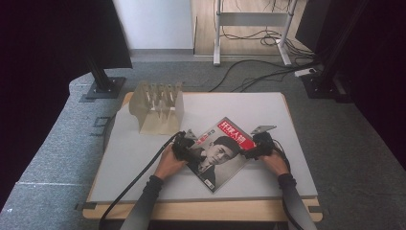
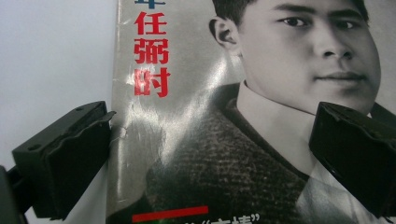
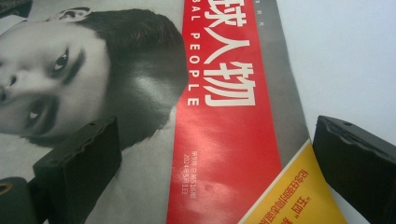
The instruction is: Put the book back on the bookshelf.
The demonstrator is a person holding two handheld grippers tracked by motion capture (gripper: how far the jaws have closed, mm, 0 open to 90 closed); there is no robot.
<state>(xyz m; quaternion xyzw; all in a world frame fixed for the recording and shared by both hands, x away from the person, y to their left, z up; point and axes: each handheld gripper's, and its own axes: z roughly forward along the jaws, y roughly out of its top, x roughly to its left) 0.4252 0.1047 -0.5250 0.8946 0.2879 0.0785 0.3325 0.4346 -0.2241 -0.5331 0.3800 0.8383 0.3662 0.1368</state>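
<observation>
High view: magazine lying flat on table is flanked by left gripper and right gripper, both spread wide, nothing held

Print on the magazine cover

The magazine has a red band along its top edge with large white Chinese characters and, beside them, white Latin letters reading "BAL PEOPLE"; small white print there gives "2024". Red Chinese characters run down its left edge. A yellow corner patch carries red characters.
</observation>
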